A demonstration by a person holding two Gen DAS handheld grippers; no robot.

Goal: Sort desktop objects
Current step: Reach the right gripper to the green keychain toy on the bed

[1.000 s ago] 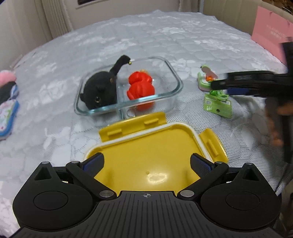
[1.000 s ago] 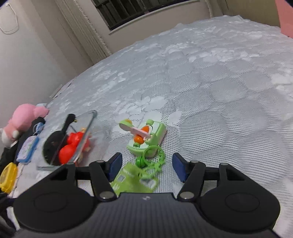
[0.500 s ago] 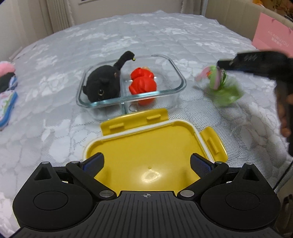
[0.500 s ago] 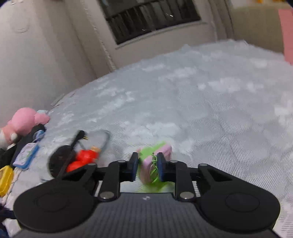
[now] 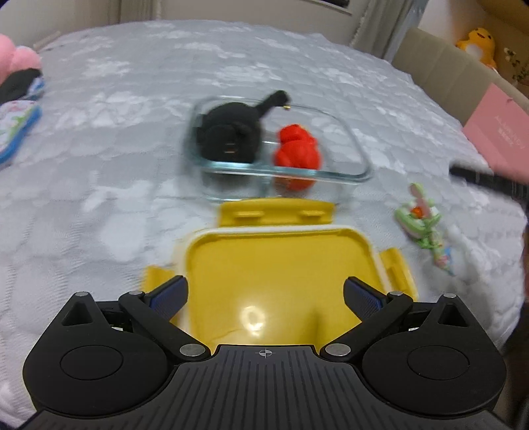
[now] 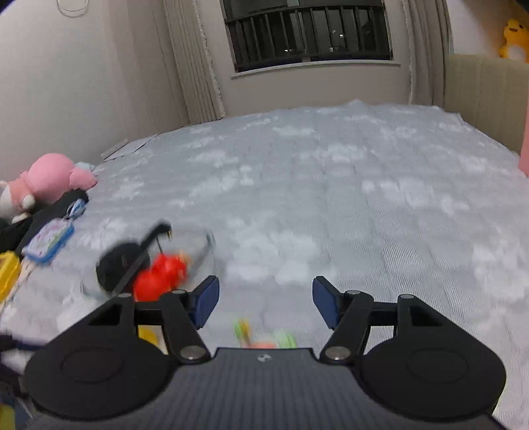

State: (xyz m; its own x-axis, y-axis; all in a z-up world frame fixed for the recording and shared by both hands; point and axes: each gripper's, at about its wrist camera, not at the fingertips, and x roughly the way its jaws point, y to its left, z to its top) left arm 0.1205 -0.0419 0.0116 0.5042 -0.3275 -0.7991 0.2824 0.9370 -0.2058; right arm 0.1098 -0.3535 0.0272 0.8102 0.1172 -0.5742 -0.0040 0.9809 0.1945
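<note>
We find a clear glass container (image 5: 347, 162) with two compartments standing on the quilted bed surface (image 5: 132, 99), which serves as the work surface here. Its left compartment holds a black plush cat (image 5: 229, 134) whose tail rises over the far rim; its right compartment holds a red toy (image 5: 297, 150). Just in front of the container, on the side nearest us, the yellow lid (image 5: 274, 264) lies with its inside facing up and its latches folded out. The left gripper (image 5: 264, 296) hangs over this lid with its fingers spread wide and nothing between them. We note a green and pink keychain toy (image 5: 421, 221) lying on the bed to the right of the lid, apart from the container. The right gripper (image 6: 264, 302) has its jaws opening with nothing between them; in its own view the keychain toy is only a blurred green and orange scrap below the fingers, mostly cut off by the gripper body. The container and its contents are smeared by motion in both views. Only the right wrist view shows the pink plush (image 6: 49, 180) by the left edge of the bed and the barred window (image 6: 307, 29); only the left wrist view shows the lid whole.
</note>
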